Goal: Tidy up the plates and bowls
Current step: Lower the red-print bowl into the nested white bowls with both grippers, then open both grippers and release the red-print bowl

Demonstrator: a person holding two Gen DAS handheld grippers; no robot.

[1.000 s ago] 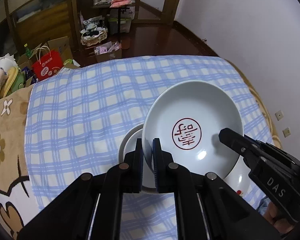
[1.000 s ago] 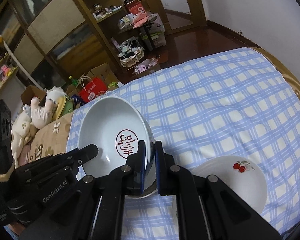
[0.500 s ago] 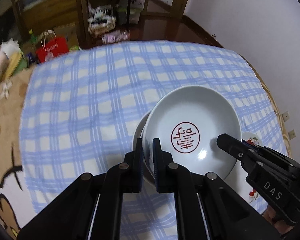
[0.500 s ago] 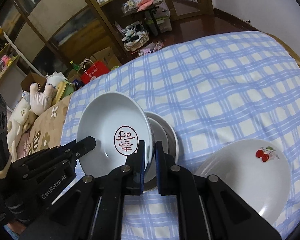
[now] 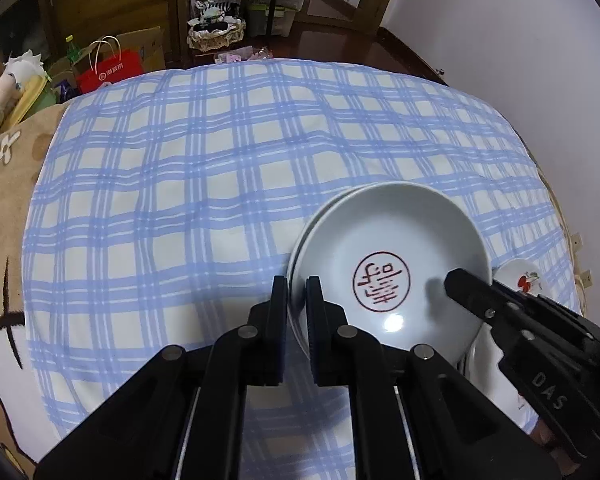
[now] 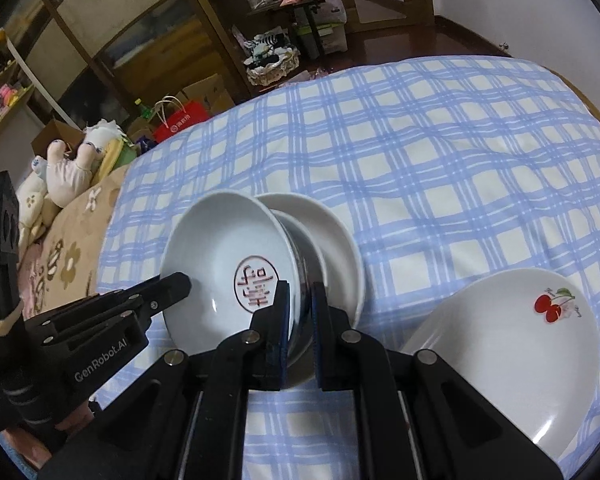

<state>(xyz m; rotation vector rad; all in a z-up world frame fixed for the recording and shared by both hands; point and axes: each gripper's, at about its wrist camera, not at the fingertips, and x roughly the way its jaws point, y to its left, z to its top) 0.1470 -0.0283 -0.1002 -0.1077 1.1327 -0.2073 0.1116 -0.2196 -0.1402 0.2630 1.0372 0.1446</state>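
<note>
A white bowl with a red seal mark [image 5: 388, 256] [image 6: 220, 248] is held by both grippers. My left gripper [image 5: 296, 292] is shut on its left rim and shows in the right wrist view as the left gripper [image 6: 176, 286]. My right gripper [image 6: 300, 300] is shut on the opposite rim, and the left wrist view shows the right gripper [image 5: 458, 280]. The bowl hangs tilted just over a plain white dish [image 6: 336, 236] [image 5: 320, 210] on the cloth. I cannot tell whether they touch. A white cherry plate [image 6: 520, 344] [image 5: 520, 276] lies to the right.
A blue checked cloth [image 5: 188, 184] [image 6: 440, 152] covers the bed. A brown flowered blanket [image 5: 4, 184] and stuffed toys [image 6: 68, 168] lie on the left. A red bag [image 5: 112, 70], boxes and shelves stand beyond the far edge, and a white wall [image 5: 520, 60] is on the right.
Both grippers have come down with the seal bowl still held. It now covers most of the plain dish below, and the cherry plate looks nearer.
</note>
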